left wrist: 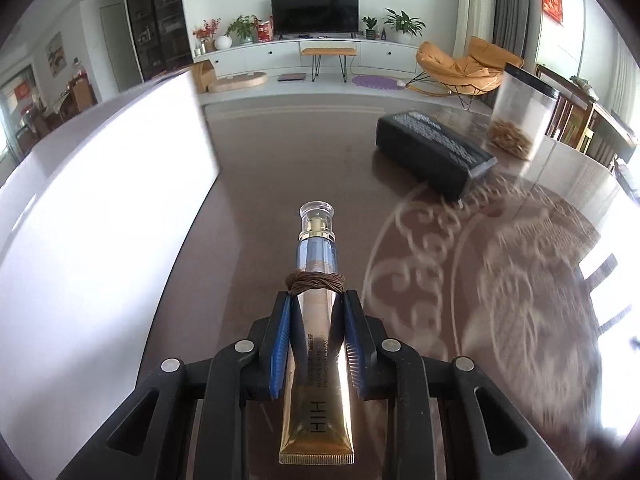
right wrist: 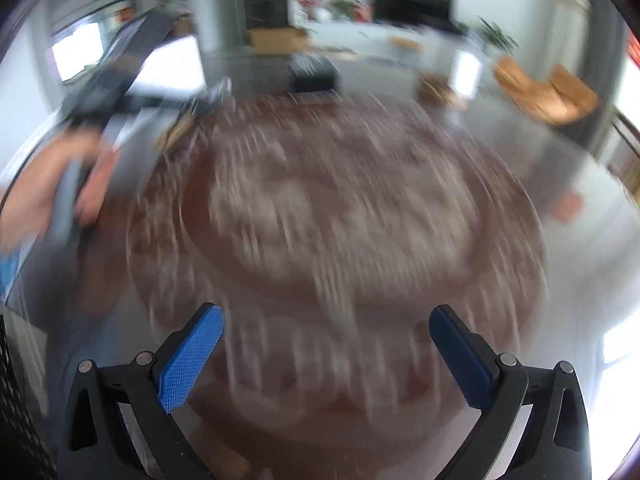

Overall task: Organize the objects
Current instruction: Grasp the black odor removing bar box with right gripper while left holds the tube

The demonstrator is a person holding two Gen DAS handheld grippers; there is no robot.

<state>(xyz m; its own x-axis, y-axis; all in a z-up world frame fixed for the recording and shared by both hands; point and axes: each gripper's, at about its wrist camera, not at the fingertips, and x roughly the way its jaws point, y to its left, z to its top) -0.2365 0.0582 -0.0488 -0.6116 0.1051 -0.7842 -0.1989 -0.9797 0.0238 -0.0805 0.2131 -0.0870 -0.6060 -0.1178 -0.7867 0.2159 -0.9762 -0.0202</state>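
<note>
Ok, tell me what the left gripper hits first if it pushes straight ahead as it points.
Judging by the left wrist view, the left gripper, shut on the gold tube, meets nothing close: only bare brown table lies ahead. White box and black case sit off to either side.

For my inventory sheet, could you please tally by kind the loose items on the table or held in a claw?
Cosmetic tube, in the left claw, a brown band around it: 1
Black box: 1
Clear canister: 1
White box: 1
Total: 4
The right claw holds nothing.
</note>
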